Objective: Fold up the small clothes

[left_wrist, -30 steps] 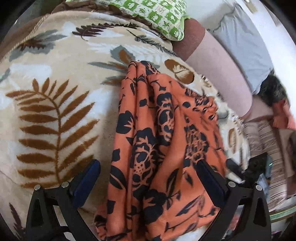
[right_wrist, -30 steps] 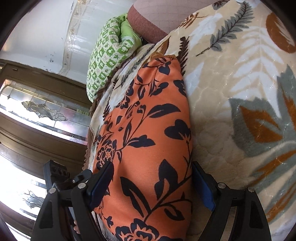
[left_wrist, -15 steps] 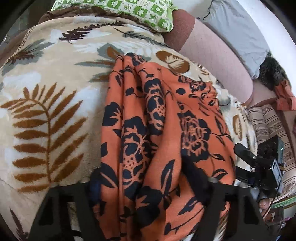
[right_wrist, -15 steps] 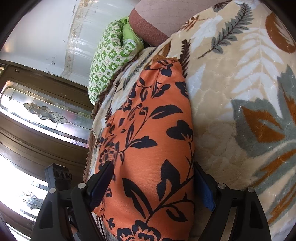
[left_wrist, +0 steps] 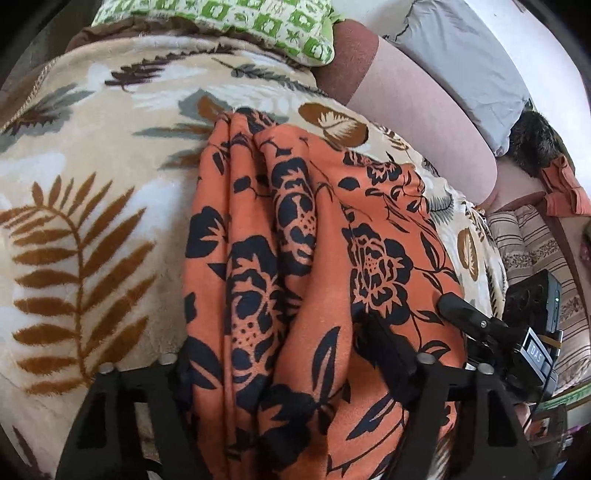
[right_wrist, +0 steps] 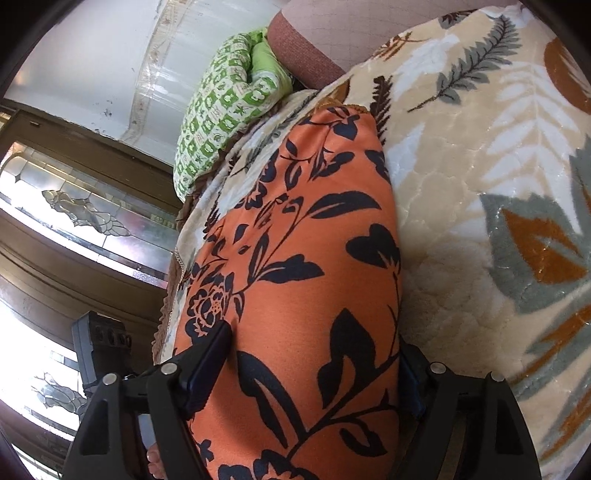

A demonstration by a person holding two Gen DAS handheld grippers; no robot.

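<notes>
An orange garment with black flowers lies bunched lengthwise on a beige leaf-print blanket. It also shows in the right wrist view. My left gripper has its jaws well apart, one on each side of the cloth's near end, with folds bulging between them. My right gripper also straddles the cloth's other end, jaws apart with the fabric filling the gap. The other gripper's black body shows at the right of the left wrist view.
A green patterned pillow and a pink bolster lie at the blanket's far edge. A grey pillow and more clothes sit at the right. Windows stand beyond the bed's edge.
My left gripper moved forward over the garment's end, so the cloth now lies between its jaws and they have narrowed. My right gripper pushed slightly further onto the cloth.
</notes>
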